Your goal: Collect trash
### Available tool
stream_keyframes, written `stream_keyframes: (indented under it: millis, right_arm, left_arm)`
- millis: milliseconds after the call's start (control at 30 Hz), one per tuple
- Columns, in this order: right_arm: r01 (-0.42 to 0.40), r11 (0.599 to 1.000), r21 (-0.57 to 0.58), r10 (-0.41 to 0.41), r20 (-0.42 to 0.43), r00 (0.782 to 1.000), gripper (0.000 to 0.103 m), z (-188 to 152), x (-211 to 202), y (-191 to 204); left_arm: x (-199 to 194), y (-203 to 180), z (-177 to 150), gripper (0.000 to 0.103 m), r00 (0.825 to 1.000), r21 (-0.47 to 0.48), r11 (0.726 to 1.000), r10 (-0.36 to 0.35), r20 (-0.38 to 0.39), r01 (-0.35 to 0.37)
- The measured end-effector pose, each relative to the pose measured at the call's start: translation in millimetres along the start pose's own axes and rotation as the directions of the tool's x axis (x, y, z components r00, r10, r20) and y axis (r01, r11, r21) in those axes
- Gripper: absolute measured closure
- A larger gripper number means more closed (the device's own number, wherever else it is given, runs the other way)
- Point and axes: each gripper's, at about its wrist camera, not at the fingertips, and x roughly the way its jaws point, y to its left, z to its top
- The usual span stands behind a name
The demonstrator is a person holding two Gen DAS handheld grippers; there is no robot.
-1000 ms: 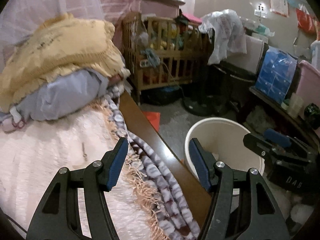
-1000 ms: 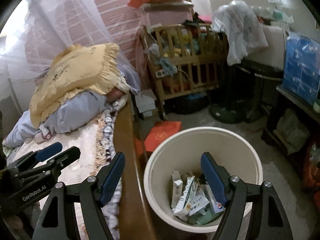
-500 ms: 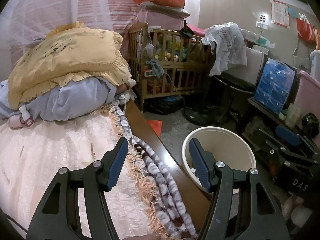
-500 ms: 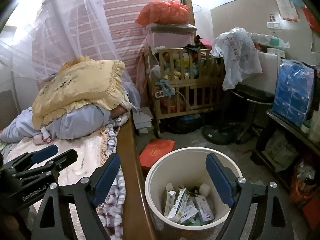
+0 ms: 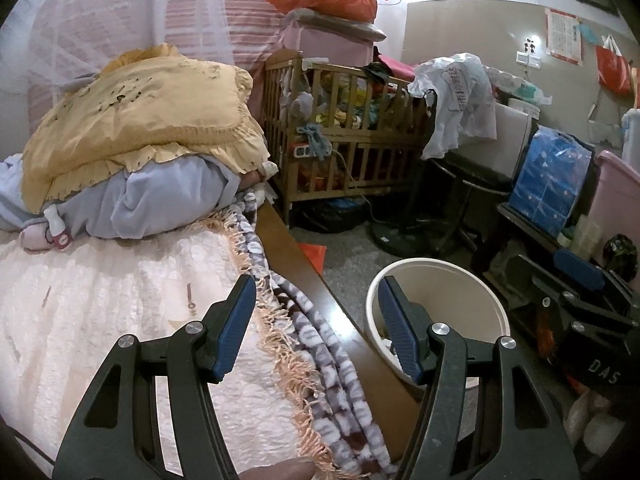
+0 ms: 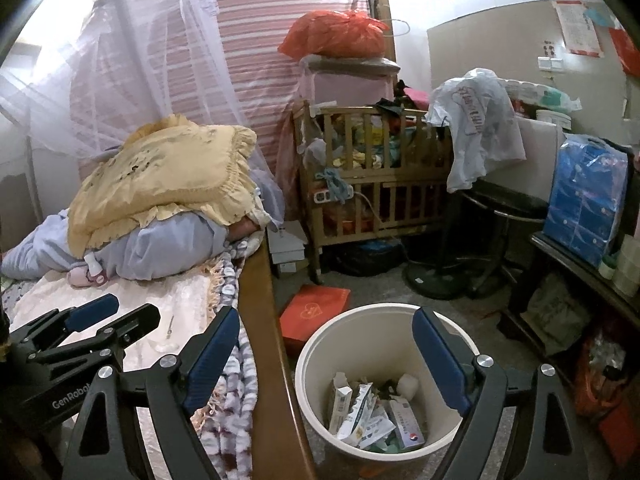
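Both the left gripper point(image 5: 316, 324) and right gripper point(image 6: 326, 364) hang released and empty (bin point(image 6: 308, 364) already has cartons), so those tiny bits on the bedspread point(image 5: 100, 300) could easily get missed.

On the body of the left gripper point(image 6: 86, 322), seen at the lower left of the right wrist view, we read the white lettering "GenRobo", cut off by the finger in front. On the body of the right gripper point(image 5: 582, 298), seen at the lower right of the left wrist view, we read "DAS" in pale letters. The white plastic bag point(image 6: 478, 128) draped by the crib, the red wall notice point(image 5: 564, 36) and the small cartons point(image 6: 370, 412) in the bin point(image 6: 320, 354) all carry print, but we cannot read it.
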Motion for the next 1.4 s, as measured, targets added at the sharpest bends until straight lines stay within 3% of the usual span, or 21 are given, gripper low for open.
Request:
stream_keyframes:
  millis: [1400]
  right_arm:
    - [-0.003, 1.0, -0.003, 0.003, -0.032, 0.999, 0.013, -2, 13, 0]
  left_arm:
    - [13, 2, -8, 0.041, 0.999, -0.008, 0.999, -0.031, -0.038, 0.031]
